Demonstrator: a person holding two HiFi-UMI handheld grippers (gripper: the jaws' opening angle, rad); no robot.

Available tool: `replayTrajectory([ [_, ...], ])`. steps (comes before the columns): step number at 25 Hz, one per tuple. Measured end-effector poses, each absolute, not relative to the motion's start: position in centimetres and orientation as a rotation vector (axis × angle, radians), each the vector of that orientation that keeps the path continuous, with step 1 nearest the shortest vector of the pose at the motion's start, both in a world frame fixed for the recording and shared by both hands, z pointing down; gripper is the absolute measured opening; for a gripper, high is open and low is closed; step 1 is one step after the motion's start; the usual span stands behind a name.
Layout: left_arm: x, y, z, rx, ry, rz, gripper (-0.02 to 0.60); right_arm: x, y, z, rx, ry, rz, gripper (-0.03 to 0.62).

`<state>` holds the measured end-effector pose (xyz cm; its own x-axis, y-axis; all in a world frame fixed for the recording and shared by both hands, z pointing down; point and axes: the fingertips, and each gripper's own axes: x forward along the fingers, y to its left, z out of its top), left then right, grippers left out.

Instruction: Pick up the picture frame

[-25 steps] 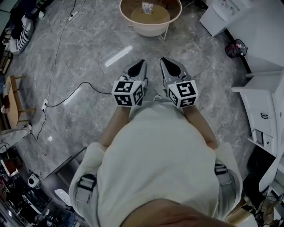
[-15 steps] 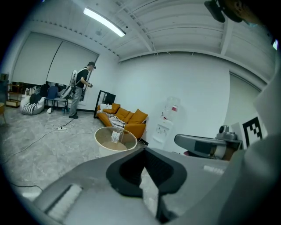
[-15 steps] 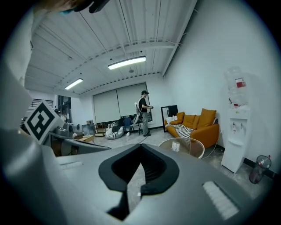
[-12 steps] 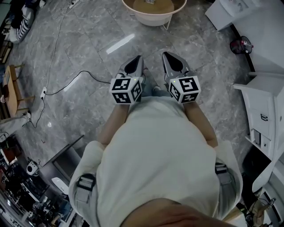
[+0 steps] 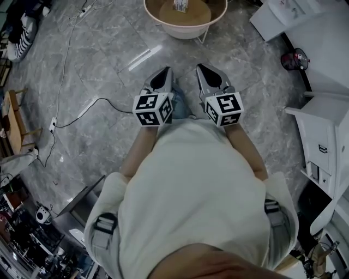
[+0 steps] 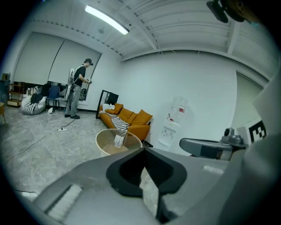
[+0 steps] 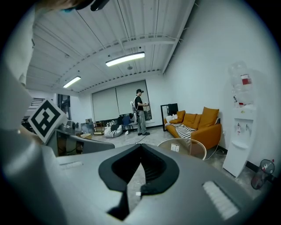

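Picture frame (image 5: 181, 5) on round table (image 5: 162, 25); left tool (image 5: 166, 71) and right tool (image 5: 201, 67) both closed, empty.

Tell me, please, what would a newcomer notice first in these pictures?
First come the two grippers, the left gripper and the right gripper, both shut and empty, held side by side over the grey marble floor. Just ahead of them stands a round beige table with a small upright card or frame on it. Beyond the table, the gripper views show an orange sofa.
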<state>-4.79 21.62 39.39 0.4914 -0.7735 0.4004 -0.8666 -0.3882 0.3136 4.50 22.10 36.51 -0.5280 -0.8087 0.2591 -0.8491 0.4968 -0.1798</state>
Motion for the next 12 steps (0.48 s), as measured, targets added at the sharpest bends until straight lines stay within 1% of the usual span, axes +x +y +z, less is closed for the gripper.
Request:
replayTrajectory([
  [6,-4.5,14.3,38.5,2.299,-1.315,0.263,0.002,4.6,15.3,36.2,1.484,-2.565,0.439,0.002],
  [12,-5.3,7.2,37.7,2.330,-1.256,0.282,0.002,3.4,8.5,35.5,1.500,-2.545,0.428,0.002],
])
